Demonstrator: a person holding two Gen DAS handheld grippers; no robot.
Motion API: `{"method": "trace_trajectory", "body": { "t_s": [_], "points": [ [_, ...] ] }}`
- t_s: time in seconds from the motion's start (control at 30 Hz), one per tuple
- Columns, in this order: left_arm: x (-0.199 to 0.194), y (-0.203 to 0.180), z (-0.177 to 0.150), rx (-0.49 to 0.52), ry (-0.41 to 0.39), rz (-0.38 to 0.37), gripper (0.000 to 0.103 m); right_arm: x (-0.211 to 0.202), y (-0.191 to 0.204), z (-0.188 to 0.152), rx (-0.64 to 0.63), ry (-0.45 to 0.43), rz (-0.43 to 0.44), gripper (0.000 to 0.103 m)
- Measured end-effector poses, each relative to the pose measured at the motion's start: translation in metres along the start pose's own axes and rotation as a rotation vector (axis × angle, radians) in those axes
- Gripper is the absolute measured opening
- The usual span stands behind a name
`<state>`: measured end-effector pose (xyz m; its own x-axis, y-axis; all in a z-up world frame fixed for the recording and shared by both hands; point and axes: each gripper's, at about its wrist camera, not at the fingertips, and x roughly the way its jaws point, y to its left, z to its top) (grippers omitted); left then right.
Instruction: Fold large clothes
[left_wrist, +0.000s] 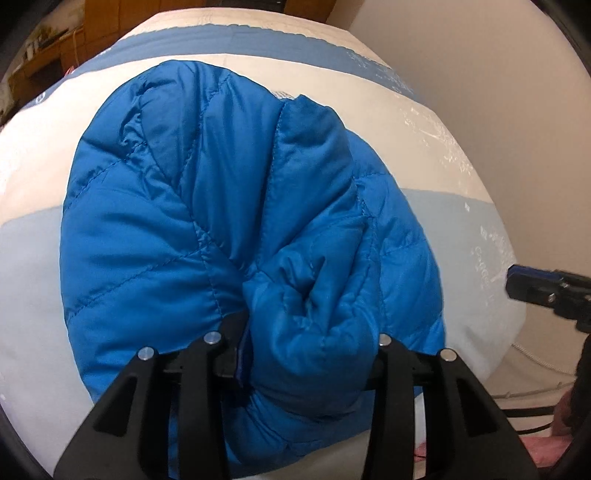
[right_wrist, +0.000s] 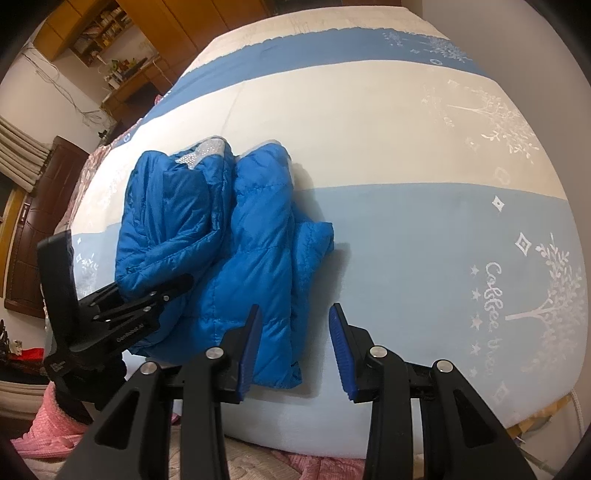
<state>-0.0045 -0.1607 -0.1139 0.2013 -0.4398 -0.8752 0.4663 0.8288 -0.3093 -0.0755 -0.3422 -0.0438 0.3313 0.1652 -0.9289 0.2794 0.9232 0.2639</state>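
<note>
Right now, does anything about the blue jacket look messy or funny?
Yes. The blue puffer jacket is folded unevenly on the bed: one flap pokes out sideways, and a puffy fold is bunched between the left gripper's fingers.

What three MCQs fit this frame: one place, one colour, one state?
1. Where does the jacket lie?
A. on the bed
B. on the floor
C. over a chair

2. What colour is the jacket?
A. red
B. blue
C. black

3. How is the right tool?
A. shut on the jacket
B. open, nothing between its fingers
C. shut, empty

Key:
1 A: the jacket rests on the striped bed cover.
2 B: its quilted shell is bright blue in both views.
3 B: a clear gap shows between the fingers, with only bed cover behind it.
</note>
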Motion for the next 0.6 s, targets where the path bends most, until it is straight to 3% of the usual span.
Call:
{"method": "trace_trajectory", "body": {
  "t_s": [0.13, 0.4, 0.53, 0.6],
  "points": [
    [-0.023, -0.004, -0.002, 0.013, 0.0, -0.071, 0.051, -0.003, 0.01, 0.007, -0.022, -0.021, 0.011, 0.038],
    [-0.087, 0.005, -0.006, -0.043, -0.035, -0.14, 0.053, -0.004, 0.042, 0.015, -0.071, -0.021, 0.039, 0.044],
    [-0.115, 0.021, 0.001, -0.062, -0.098, 0.022, 0.055, -0.004, 0.062, 0.018, -0.086, -0.037, 0.046, 0.056],
    [-0.116, 0.032, 0.005, -0.076, -0.108, 0.082, 0.056, -0.003, 0.067, 0.023, -0.075, -0.038, 0.066, 0.057]
  ]
}}
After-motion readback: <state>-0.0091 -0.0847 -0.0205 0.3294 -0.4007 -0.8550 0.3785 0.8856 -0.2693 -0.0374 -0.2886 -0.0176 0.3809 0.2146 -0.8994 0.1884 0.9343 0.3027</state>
